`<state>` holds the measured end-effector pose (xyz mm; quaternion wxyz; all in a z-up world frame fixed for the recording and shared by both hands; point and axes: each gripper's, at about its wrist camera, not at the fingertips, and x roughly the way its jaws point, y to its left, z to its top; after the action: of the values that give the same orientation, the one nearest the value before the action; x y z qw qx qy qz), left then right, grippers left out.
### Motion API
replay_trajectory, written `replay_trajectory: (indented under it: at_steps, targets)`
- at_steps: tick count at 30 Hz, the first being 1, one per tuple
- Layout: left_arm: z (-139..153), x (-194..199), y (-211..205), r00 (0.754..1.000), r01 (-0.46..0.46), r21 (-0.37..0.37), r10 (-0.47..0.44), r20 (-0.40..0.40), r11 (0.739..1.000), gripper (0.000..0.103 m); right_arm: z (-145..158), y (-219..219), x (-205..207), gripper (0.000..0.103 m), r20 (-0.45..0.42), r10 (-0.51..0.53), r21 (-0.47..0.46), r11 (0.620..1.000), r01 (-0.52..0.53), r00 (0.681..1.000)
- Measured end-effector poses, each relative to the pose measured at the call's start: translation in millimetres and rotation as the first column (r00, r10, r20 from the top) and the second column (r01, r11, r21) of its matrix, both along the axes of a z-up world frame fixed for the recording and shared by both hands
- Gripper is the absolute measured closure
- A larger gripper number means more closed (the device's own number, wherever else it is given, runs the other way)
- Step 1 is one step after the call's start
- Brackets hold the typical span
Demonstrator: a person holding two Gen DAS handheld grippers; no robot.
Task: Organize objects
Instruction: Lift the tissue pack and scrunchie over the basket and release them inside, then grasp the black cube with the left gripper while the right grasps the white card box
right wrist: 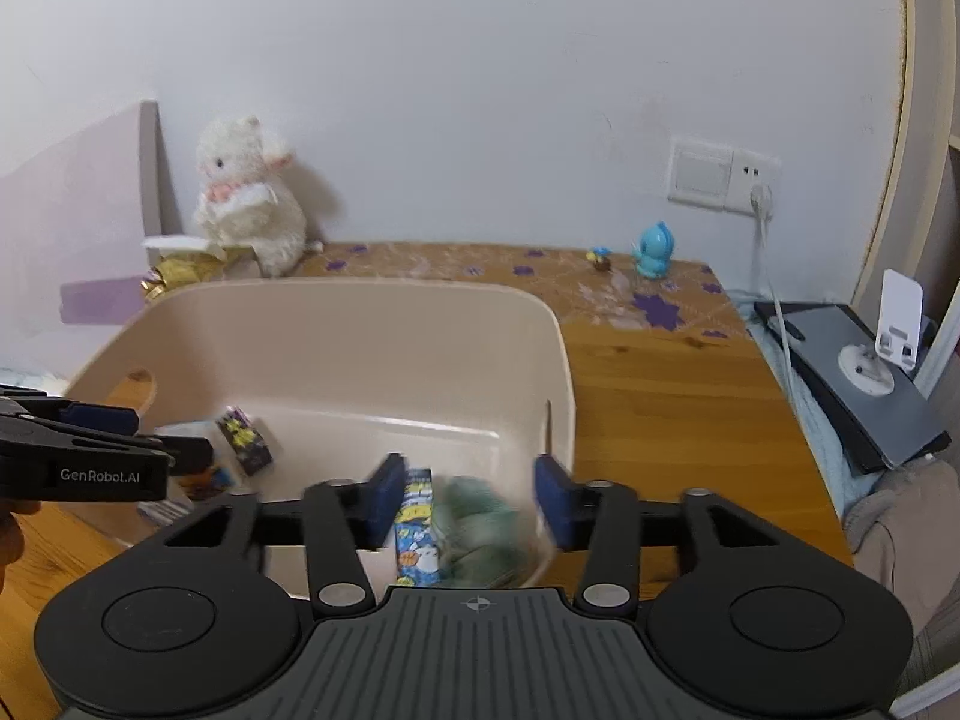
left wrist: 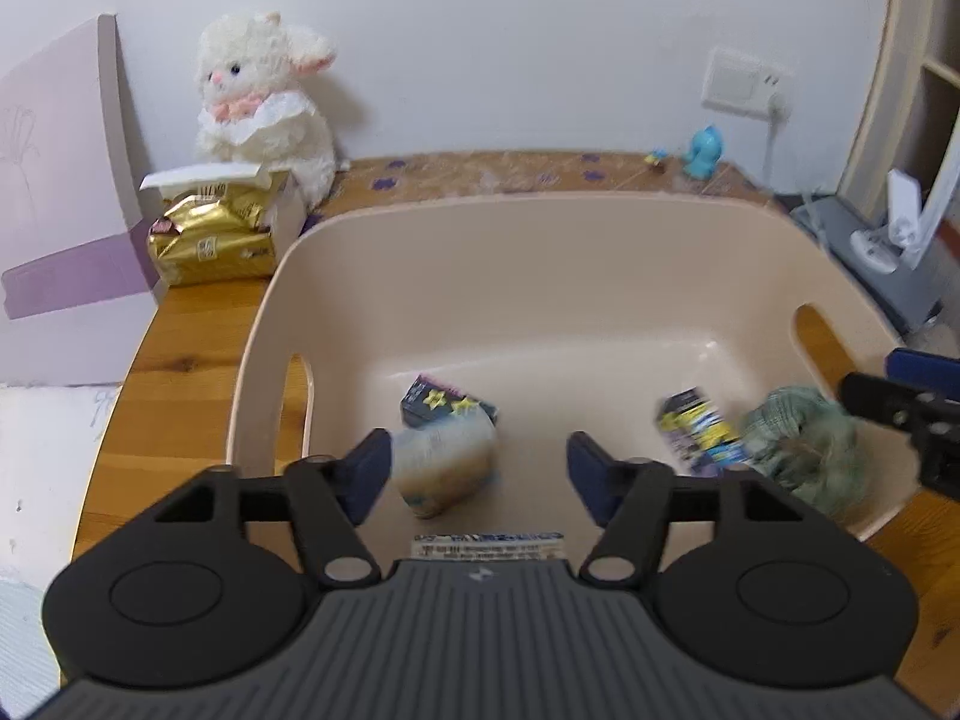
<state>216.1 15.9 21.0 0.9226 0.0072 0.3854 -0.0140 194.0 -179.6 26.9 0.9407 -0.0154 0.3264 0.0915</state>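
Note:
A beige plastic bin [left wrist: 540, 228] with handle slots sits on the wooden table; it also shows in the right wrist view [right wrist: 360, 312]. Inside lie a pale cup-shaped package [left wrist: 447, 465], a small dark box with yellow stars [left wrist: 444, 405], a colourful carton [left wrist: 699, 432] and a green fabric bundle [left wrist: 804, 450]. My left gripper [left wrist: 480, 471] is open over the bin, with the cup package just inside its left pad. My right gripper [right wrist: 468, 501] is open above the carton [right wrist: 417, 516] and green bundle [right wrist: 480, 522]. Both hold nothing.
A white plush lamb [left wrist: 264, 96] and a gold snack bag in an open box [left wrist: 210, 234] stand at the back left beside a purple-white box [left wrist: 66, 204]. A blue toy figure [right wrist: 654, 249] and a tiny figure [right wrist: 600, 258] stand near the wall. A dark device [right wrist: 852, 378] lies at right.

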Motion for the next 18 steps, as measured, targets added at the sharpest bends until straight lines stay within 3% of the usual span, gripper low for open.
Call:
replay_trajectory:
  at_steps: [2,7,9,18]
  targets:
    - [7,-7,0,1.000,-0.004,0.013,0.004,0.024,1.000,0.023,5,2,-8,0.026,0.033,0.002,-0.007,1.000,-0.002,0.999]
    - [24,-26,2,0.998,0.016,0.015,-0.017,0.059,1.000,0.020,18,4,-27,0.021,0.082,0.006,-0.018,1.000,-0.005,0.997]
    - [29,-35,5,0.998,0.028,-0.003,-0.028,0.059,1.000,0.018,22,2,-33,0.011,0.084,0.010,-0.005,1.000,-0.010,0.996]
    - [23,-80,14,0.997,0.069,0.020,-0.070,0.042,0.997,0.014,12,1,-66,0.004,0.031,0.033,-0.024,0.999,-0.033,0.999]
